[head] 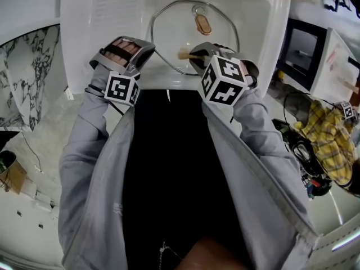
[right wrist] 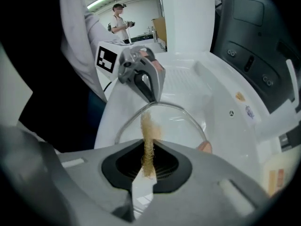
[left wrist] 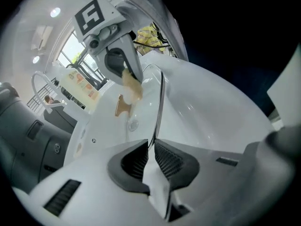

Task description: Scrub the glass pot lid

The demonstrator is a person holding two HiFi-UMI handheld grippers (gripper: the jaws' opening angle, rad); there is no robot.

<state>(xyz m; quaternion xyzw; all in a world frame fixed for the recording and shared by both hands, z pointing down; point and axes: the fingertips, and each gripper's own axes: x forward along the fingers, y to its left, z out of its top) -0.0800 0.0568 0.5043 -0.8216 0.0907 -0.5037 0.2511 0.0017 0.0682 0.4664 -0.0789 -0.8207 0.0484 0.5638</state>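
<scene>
Noted glass pot lid [head: 185, 32] down in the basin of the white sink [head: 107, 16], far of the person's grey sleeves [head: 93, 151], its tan handle [head: 201, 22] toward the far side. Cannot tell whether flat or tipped.

Left gripper [head: 145, 52]: pinching the lid's metal rim [left wrist: 161, 98] at the near-left edge. Confirmed in the left gripper view: ribbed pads [left wrist: 168, 158] drawn close, the thin rim running edge-on up out of the narrow gap between them.

Right gripper [head: 194, 54]: pressed together on a tan fibrous scrubber [head: 184, 53]. Confirmed in the right gripper view: scrubber clamped between the dark pads and sticking out past them toward the lid. Scrubber tip over the near part of the glass, inside the rim and near of the handle; contact with the glass not resolvable.

Grippers near each other, left one at the lid's left rim, right one over its near-right part. Second person standing in the far background of the right gripper view.
</scene>
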